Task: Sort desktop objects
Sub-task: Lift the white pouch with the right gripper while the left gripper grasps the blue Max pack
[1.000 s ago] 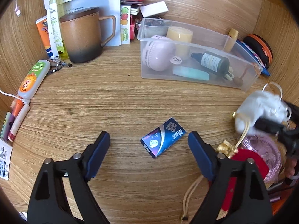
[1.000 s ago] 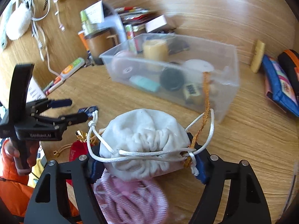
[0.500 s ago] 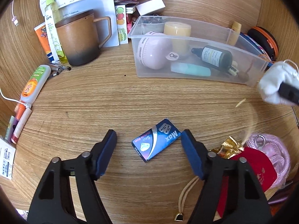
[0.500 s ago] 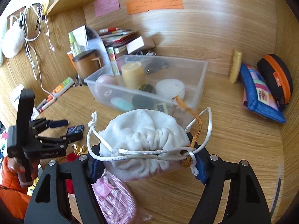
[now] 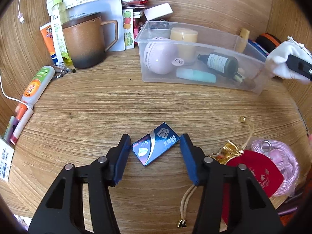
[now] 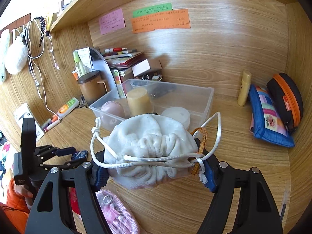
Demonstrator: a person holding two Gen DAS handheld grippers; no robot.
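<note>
My left tool (image 5: pixel 155 153) has been closing on the box (image 5: pixel 155 146), pads not yet pressing; it may skid. Right tool (image 6: pixel 154 172) clamps the pouch (image 6: pixel 150 148).

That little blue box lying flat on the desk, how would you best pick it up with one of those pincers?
Pinch the small blue box across its two long edges, coming down from above. It lies flat and skewed, so the thin sides are all there is to catch. The left tool already straddles it, its jaws just closing in, touching corners rather than edges; a slight twist would probably square them up.
</note>
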